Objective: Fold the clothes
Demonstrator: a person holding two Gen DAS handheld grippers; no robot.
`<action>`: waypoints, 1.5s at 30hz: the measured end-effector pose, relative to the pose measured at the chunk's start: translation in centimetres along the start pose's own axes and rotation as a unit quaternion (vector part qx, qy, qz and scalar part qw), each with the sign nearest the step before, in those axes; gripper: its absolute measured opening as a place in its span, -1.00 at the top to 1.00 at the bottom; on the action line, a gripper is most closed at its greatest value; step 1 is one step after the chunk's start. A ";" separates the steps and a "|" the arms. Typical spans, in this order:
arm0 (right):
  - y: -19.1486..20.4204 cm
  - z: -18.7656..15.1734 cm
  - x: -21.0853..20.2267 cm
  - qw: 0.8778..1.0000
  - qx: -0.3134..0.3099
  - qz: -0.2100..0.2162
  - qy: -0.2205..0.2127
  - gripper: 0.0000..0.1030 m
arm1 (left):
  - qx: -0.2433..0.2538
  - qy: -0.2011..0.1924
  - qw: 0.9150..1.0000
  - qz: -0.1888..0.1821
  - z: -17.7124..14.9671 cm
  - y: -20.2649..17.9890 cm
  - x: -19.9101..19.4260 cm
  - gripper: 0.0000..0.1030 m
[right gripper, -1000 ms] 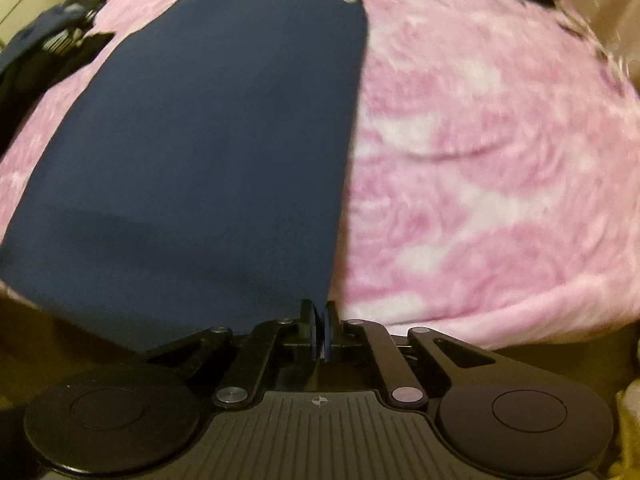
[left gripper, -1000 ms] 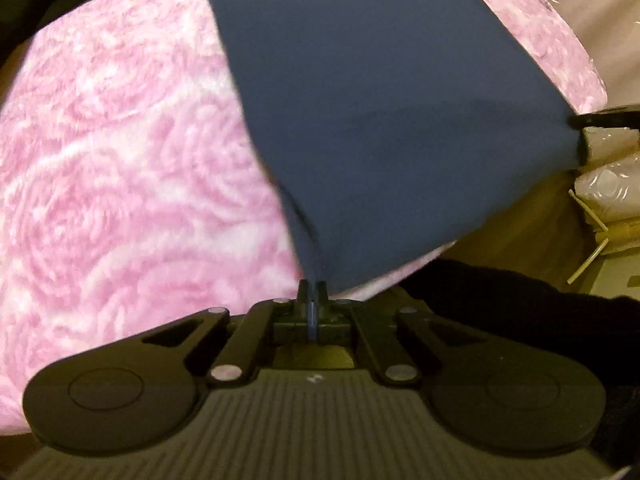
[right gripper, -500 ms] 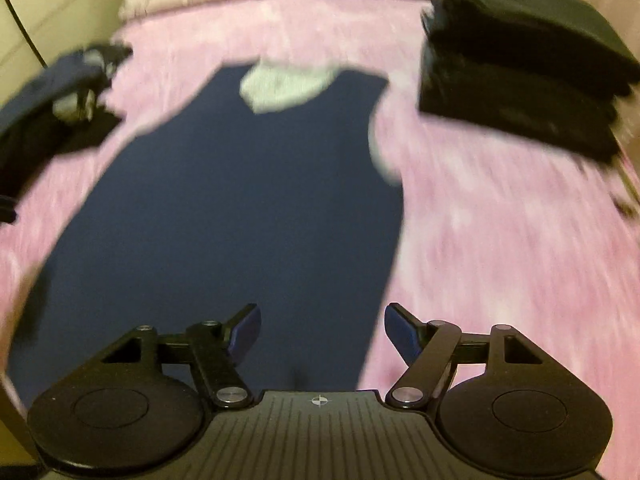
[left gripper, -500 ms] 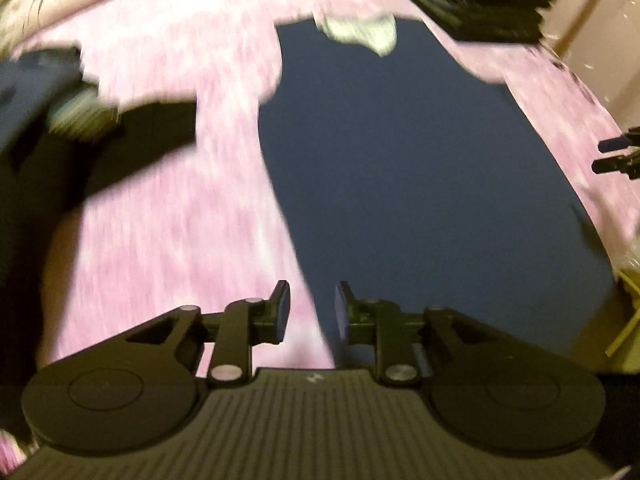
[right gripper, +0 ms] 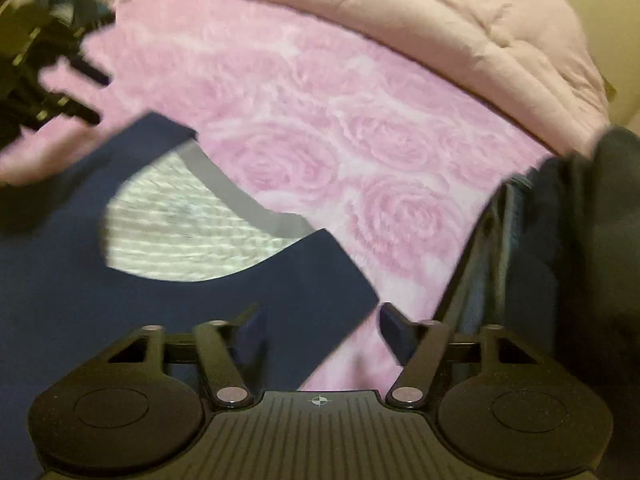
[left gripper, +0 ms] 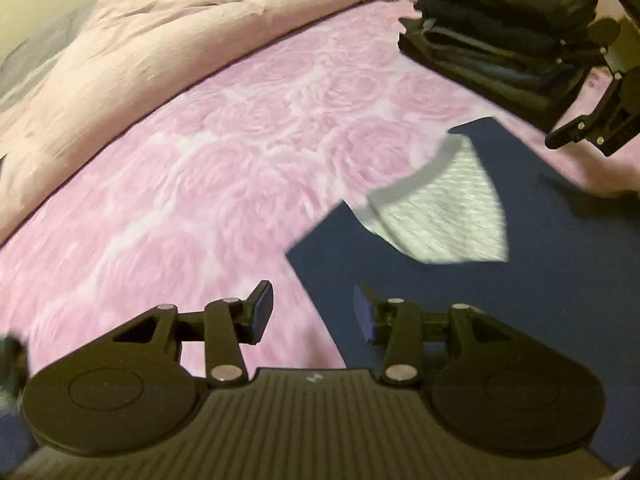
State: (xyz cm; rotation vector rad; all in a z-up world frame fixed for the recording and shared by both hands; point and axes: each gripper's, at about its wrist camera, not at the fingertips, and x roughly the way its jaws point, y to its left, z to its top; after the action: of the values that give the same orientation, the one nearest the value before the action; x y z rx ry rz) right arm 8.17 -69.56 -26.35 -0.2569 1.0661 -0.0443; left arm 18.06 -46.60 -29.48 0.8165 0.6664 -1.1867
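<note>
The left gripper (left gripper: 314, 312) was angled down toward the bed with its jaws parted and opening. Nothing was gripped. Its blue-padded fingertips (left gripper: 262, 312) straddled the left shoulder edge of the navy garment (left gripper: 540, 300), one over pink fabric and the other over navy cloth; whether either pad touched the cloth could not be told.

The right gripper (right gripper: 322, 330) was likewise tilted downward, its jaws apart and closing, and it held nothing. The garment's right shoulder corner (right gripper: 320, 308) lay in the gap between its fingers, with no pad seen pressing on it.

The navy garment lay spread flat on the pink rose-patterned blanket (left gripper: 248, 152), its neckline toward the far side of the bed. Inside the neck opening a pale grey ribbed lining (left gripper: 448, 216) showed, bordered by a darker grey band.

Beyond the blanket, a rumpled pale pink quilt (left gripper: 168, 36) was heaped along the far edge of the bed. A stack of folded dark clothes (left gripper: 504, 36) stood on the blanket past the garment's right shoulder, close to it but apart from it. In the right wrist view the same stack filled the right margin, just beside the right gripper. Each camera caught the opposite gripper at its frame edge, blurred.
</note>
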 end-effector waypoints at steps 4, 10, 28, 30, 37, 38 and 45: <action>-0.6 0.8 3.1 1.000 -0.025 -0.015 0.005 -0.18 | 0.042 0.002 0.999 -0.032 0.8 0.3 5.5 0.24; -2.2 1.5 5.9 0.999 -0.004 0.022 0.044 0.07 | 0.048 0.022 0.995 -0.087 1.5 0.9 7.8 0.60; -2.7 8.3 3.9 0.997 -0.010 -0.021 -0.074 1.00 | -0.064 0.001 0.995 0.071 2.0 6.5 2.8 0.87; -2.2 7.2 5.2 0.997 0.003 -0.037 -0.060 0.60 | -0.077 0.031 0.993 0.080 1.1 6.3 4.7 0.67; 0.9 1.2 -0.6 0.989 0.121 0.029 -0.083 -0.16 | -0.121 0.028 0.987 0.102 -3.1 4.7 1.1 0.59; 1.7 -0.3 -1.9 0.984 0.146 0.056 -0.083 -0.16 | -0.125 0.027 0.987 0.095 -3.8 4.0 -0.1 0.59; 9.6 -14.0 -7.9 0.973 0.182 0.136 0.042 -0.16 | -0.161 0.074 0.984 -0.013 -11.9 -6.6 -9.8 0.59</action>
State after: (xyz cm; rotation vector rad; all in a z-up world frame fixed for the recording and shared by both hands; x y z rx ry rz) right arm -8.69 -61.63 -28.15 0.2254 1.1466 -0.0031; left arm 8.90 -32.55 -29.38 0.6269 0.9646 -1.0131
